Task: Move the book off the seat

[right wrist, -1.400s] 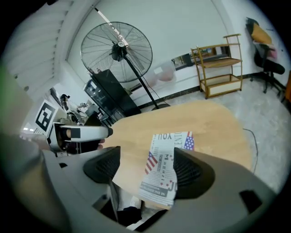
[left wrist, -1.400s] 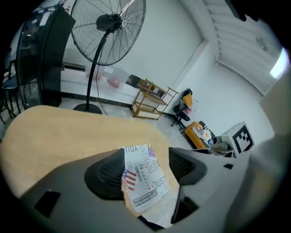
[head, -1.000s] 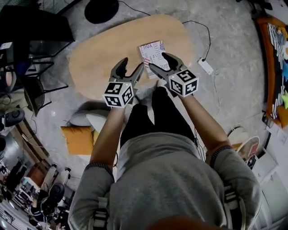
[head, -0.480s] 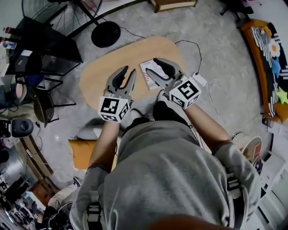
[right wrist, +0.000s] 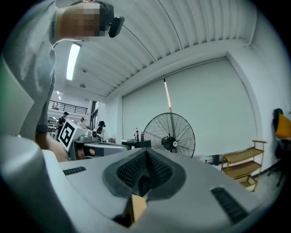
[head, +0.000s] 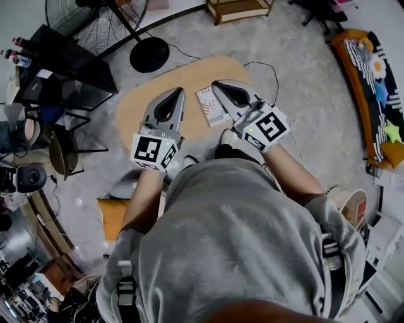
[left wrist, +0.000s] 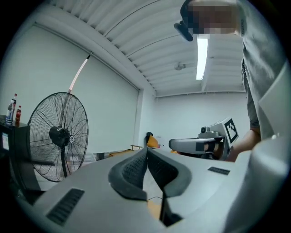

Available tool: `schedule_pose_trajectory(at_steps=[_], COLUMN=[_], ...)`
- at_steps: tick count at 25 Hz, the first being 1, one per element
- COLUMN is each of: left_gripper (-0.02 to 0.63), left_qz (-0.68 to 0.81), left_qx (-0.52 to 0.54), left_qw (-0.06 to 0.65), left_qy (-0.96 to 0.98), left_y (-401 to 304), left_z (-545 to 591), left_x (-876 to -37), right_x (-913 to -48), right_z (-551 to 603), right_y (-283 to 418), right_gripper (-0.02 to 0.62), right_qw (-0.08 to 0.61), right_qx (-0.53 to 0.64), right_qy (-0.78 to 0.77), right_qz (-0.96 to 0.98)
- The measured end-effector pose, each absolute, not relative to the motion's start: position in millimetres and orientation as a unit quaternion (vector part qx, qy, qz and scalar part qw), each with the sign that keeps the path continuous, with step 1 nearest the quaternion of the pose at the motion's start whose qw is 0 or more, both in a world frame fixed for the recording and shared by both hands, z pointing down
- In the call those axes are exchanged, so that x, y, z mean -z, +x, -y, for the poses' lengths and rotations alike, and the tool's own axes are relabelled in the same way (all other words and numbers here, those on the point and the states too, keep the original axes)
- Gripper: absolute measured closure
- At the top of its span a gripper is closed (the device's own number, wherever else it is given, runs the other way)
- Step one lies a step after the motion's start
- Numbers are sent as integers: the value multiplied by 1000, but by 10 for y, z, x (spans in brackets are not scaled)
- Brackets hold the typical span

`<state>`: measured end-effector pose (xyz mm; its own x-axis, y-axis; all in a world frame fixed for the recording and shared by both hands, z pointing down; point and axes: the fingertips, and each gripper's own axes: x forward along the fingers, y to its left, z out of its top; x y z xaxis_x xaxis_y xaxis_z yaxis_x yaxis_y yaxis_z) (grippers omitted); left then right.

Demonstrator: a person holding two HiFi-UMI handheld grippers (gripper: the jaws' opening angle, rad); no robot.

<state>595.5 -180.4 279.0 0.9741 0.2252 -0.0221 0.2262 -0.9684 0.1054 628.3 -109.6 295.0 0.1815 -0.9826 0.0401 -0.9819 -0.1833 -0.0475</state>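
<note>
A small book with a red, white and blue cover lies on the oval wooden seat, near its right end. My left gripper hovers above the seat just left of the book, jaws shut with nothing between them. My right gripper is held over the book's right side, also shut and empty. In the left gripper view the shut pads point level across the room, with the right gripper beside them. The right gripper view shows its own shut pads and the left gripper.
A big black floor fan stands behind the seat. Dark furniture and a chair are on the left. A cable with a power strip runs at the right. A wooden shelf is far back, and an orange cushion lies on the floor.
Both grippers' jaws went from wide open to shut, with nothing in them. The grippers rose level, and the seat and book now look smaller and farther away.
</note>
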Motion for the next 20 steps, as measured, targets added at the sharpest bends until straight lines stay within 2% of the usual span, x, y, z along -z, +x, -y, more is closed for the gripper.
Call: schedule_pose_trajectory(at_steps=[9, 20], left_gripper=[584, 584], left_qz=[-120, -113], left_qx=[-7, 6], left_qw=[66, 56], left_qy=[991, 992], left_y=[5857, 5969], left_z=[1776, 1922], left_x=[-2878, -2698], right_x=[-2886, -2776], right_z=[1243, 1283], right_y=[6147, 6312], right_gripper=[589, 589], right_qw=[4, -9], right_qx=[31, 19], right_qy=[-757, -763], right_qz=[-652, -646])
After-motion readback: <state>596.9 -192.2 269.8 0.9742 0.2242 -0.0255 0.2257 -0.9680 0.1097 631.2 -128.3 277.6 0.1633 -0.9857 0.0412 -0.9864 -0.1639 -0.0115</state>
